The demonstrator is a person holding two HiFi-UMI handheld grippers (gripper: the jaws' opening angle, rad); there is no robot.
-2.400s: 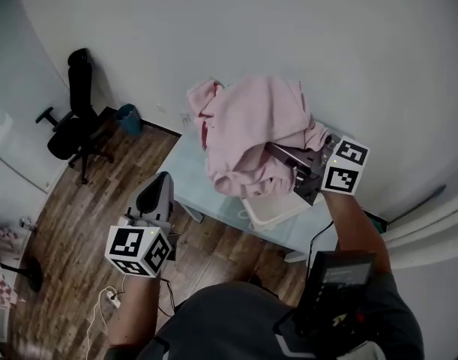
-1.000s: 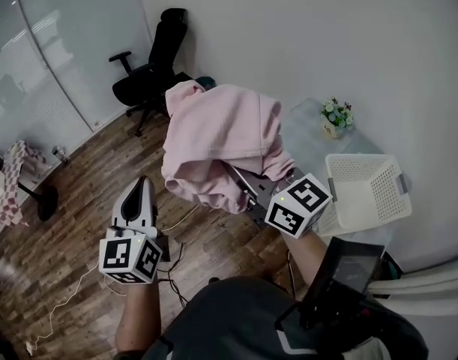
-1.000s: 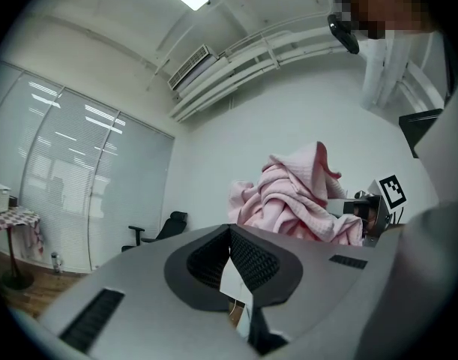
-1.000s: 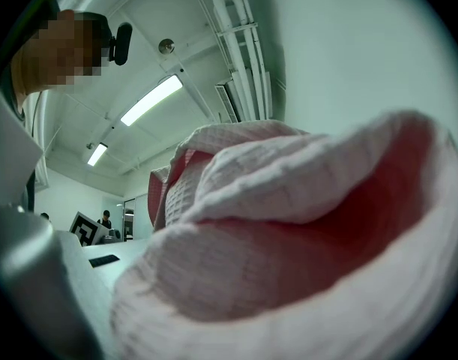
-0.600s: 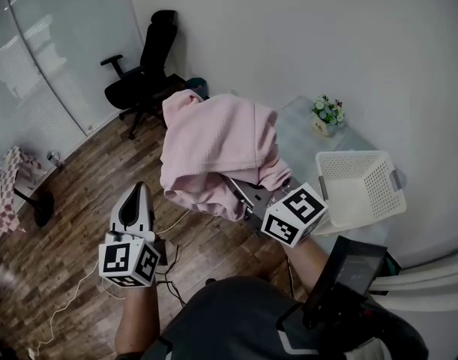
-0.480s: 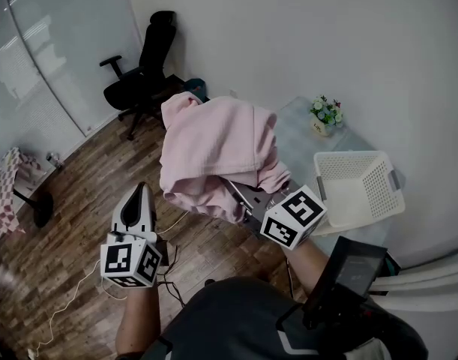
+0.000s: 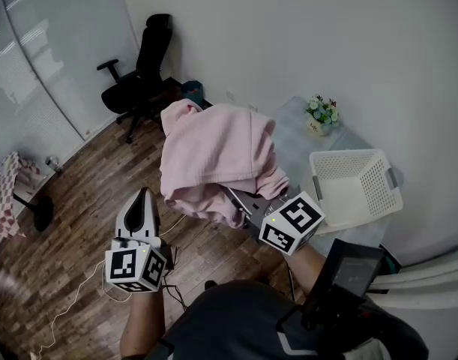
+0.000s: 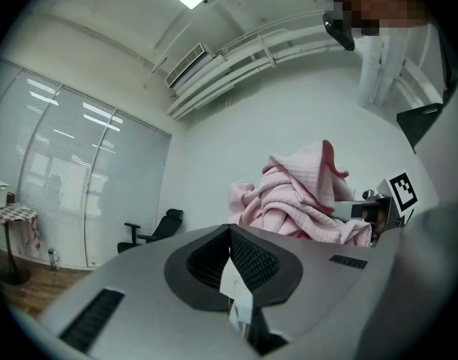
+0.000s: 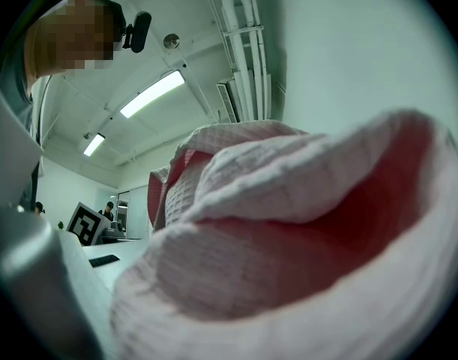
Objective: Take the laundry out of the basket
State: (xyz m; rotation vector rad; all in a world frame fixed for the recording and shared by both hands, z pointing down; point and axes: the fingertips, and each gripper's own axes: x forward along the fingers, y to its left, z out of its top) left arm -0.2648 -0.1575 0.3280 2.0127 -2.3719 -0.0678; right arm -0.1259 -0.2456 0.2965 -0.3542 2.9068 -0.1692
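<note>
Head view: right tongs (image 7: 242,199) clamp pink laundry (image 7: 214,152), well apart from basket (image 7: 354,187).

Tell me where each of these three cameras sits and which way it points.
Head view: on the person's head, looking steeply down at the pink laundry, basket and floor; the left gripper, right gripper and arms show.
Left gripper view: on the left gripper, looking along its shut jaws towards the laundry.
Right gripper view: on the right gripper, tilted upward; the gripped laundry fills it.
Shared: all three show the laundry.
</note>
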